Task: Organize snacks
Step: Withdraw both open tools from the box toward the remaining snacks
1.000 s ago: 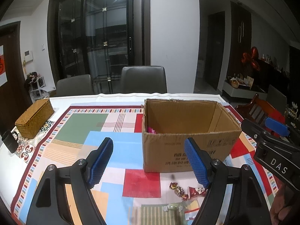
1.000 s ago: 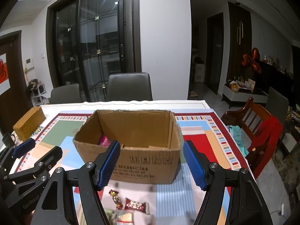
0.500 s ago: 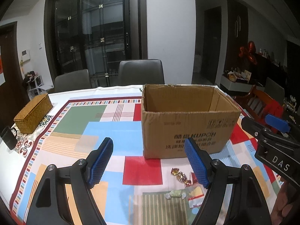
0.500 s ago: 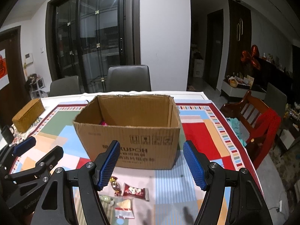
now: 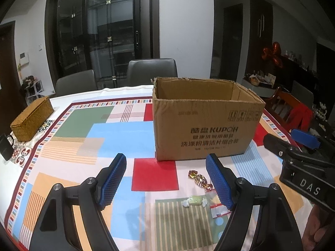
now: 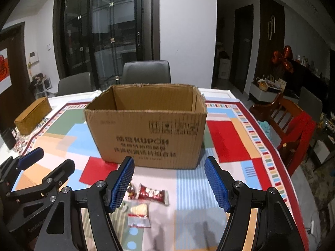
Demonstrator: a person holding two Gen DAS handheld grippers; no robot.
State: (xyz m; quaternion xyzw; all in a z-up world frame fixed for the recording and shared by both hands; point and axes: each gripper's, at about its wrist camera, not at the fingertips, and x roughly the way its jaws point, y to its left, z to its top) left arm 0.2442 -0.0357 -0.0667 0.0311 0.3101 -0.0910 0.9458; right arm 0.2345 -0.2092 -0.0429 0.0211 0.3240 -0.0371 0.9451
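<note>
Being held wide apart with nothing between its blue pads, the left gripper (image 5: pixel 166 179) is occupying the lower centre of the left wrist view, above the patterned cloth (image 5: pixel 117 133). Snacks are being shown lying loose on that cloth, at lower right of centre: gold-wrapped candies (image 5: pixel 197 176) are lying just beside the right-hand pad, a green candy (image 5: pixel 193 201) is lying just below them, and a clear packet (image 5: pixel 216 206) is being partly hidden by that pad. An open cardboard box (image 5: pixel 206 125) is standing on the cloth above the snacks, right of centre. A wicker box (image 5: pixel 32 121) is being seen at the left edge, well apart from everything else. The right gripper (image 6: pixel 169 183) is likewise being held spread and empty at the lower centre of the right wrist view; in the left wrist view it is also showing at the right edge. In the right wrist view a red packet (image 6: pixel 152 193) is lying between its pads, nearer the left-hand one, with the clear packet (image 6: pixel 139 214) just below it and the gold candies (image 6: pixel 130 190) touching the left-hand pad's edge in the frame. The box (image 6: pixel 146 129) is standing just above them.
</note>
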